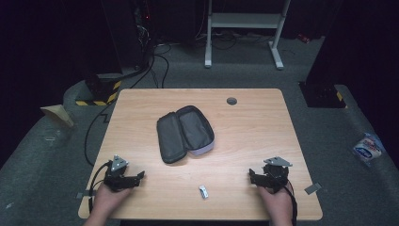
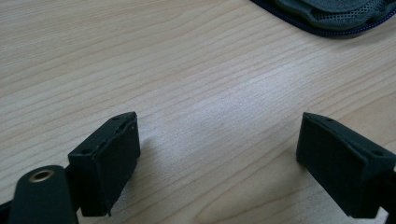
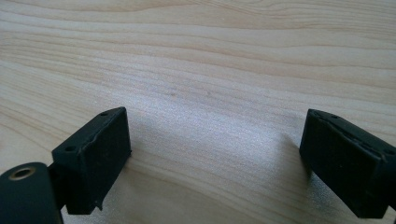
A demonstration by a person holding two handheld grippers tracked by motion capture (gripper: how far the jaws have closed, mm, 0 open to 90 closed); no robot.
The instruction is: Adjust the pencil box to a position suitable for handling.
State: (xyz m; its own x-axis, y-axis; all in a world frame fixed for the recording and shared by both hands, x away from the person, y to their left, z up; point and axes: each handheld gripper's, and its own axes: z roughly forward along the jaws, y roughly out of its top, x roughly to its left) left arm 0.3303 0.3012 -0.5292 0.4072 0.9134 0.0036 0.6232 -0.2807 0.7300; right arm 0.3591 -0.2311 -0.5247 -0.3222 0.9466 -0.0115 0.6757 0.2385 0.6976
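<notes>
Nothing started: your left gripper (image 1: 138, 176) and right gripper (image 1: 252, 175) rest wide apart, empty; small packet (image 1: 203, 191) lies outside the unzipped case (image 1: 184, 133).

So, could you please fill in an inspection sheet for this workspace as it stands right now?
Surface: light wooden table, flat, with a round grommet near its far edge.
Job's things: grey zip pouch lying open at mid-table; small silvery object near the front edge, between the hands.
Clutter: nothing seen on the table.
Grippers: left gripper and right gripper rest near the front corners, fingers wide apart, nothing between them.
Cables: black cable trails from the left gripper; more cables on the floor behind.
Surroundings: dark room, grey carpet, white frame, packet on the floor at right.
</notes>
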